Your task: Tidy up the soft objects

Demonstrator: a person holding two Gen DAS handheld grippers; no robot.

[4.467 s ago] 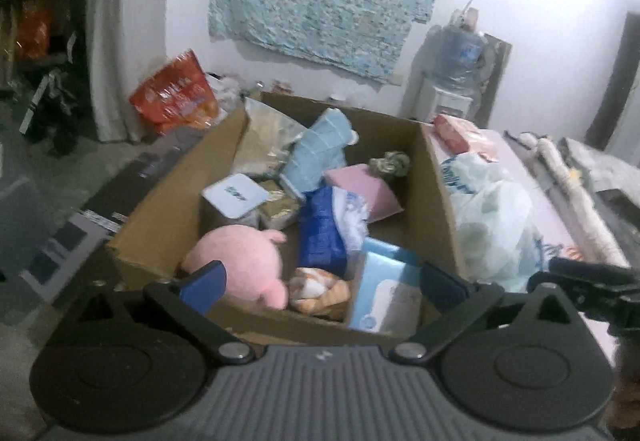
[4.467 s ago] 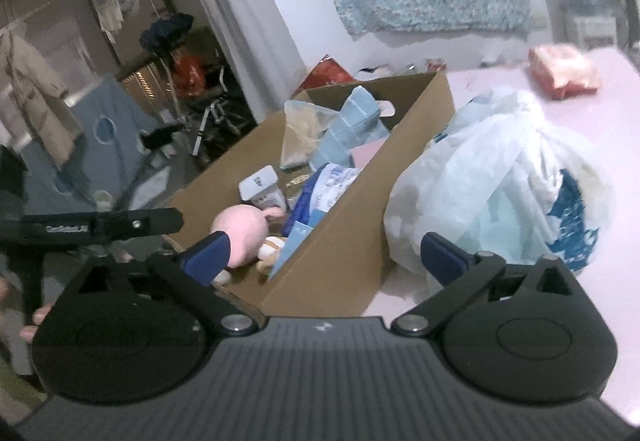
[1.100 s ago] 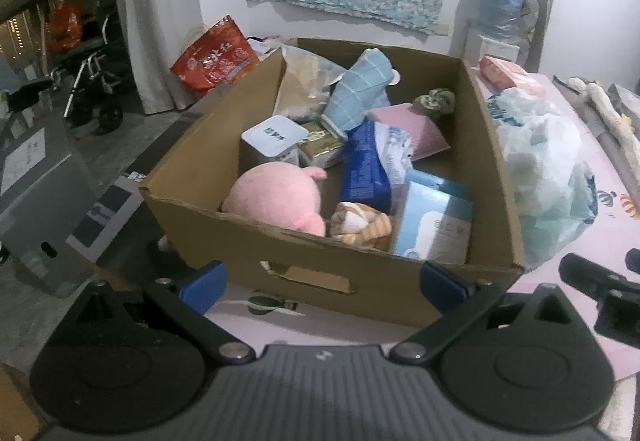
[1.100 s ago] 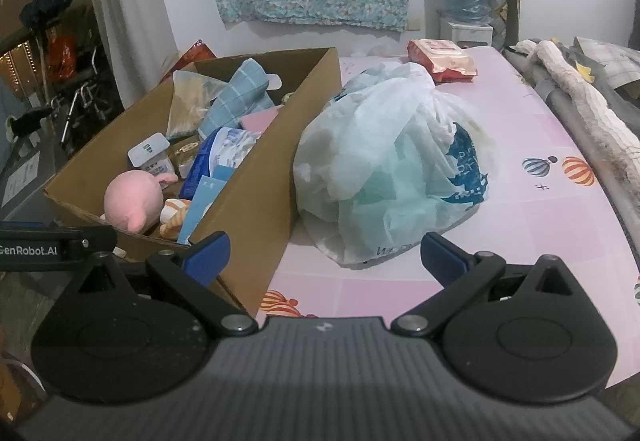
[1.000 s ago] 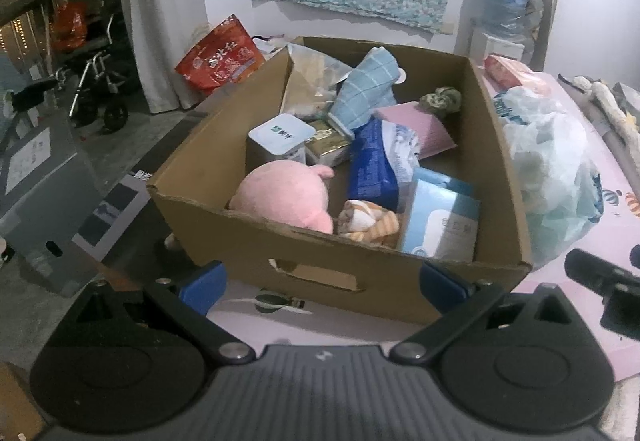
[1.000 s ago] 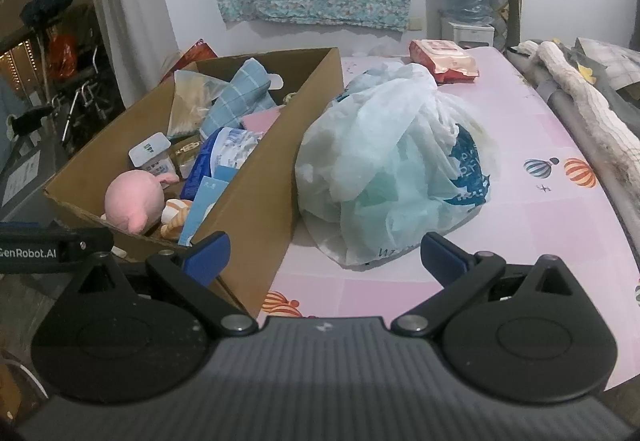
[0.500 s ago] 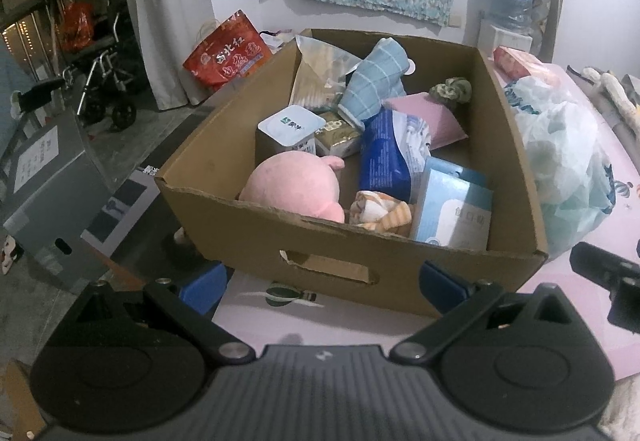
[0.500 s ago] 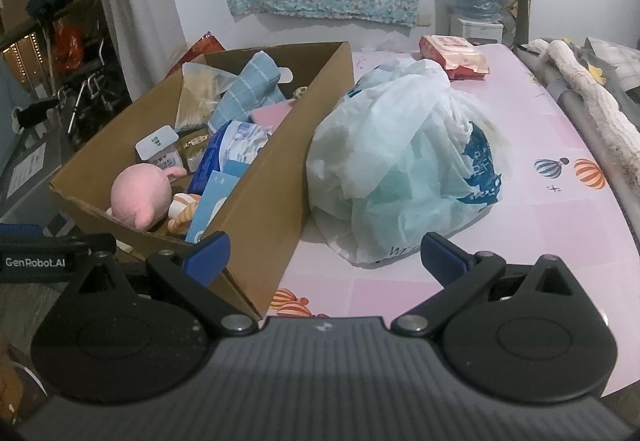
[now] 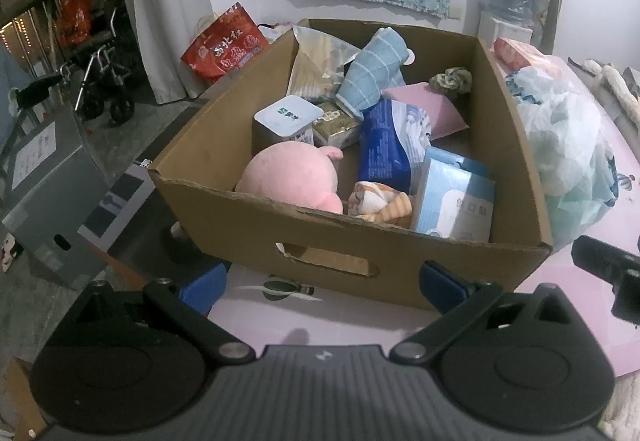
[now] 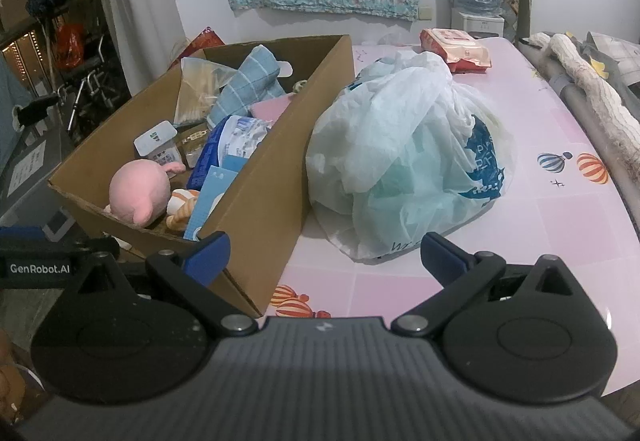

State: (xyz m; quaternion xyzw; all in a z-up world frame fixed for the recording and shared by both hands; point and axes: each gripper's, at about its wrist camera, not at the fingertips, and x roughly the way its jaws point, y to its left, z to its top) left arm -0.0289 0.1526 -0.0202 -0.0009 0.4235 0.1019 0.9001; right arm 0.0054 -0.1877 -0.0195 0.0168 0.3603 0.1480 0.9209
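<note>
Both grippers hang over the near edge of the pink table [image 10: 552,225], jaws spread wide and gripping nothing. The left gripper [image 9: 322,283] faces the near wall of the box [image 9: 400,253]; the right gripper [image 10: 325,253] sits between the box corner and the plastic bag [image 10: 404,161]. In the left view, the pink plush [image 9: 292,177] lies in the box at about 7 o'clock, against the near wall, with a striped cloth [image 9: 380,203] just beside it at 6. A blue checked cloth [image 9: 372,75] leans at 12, a knotted green rag [image 9: 451,79] at 1. The bag stands at the box's 3 o'clock side, touching it.
</note>
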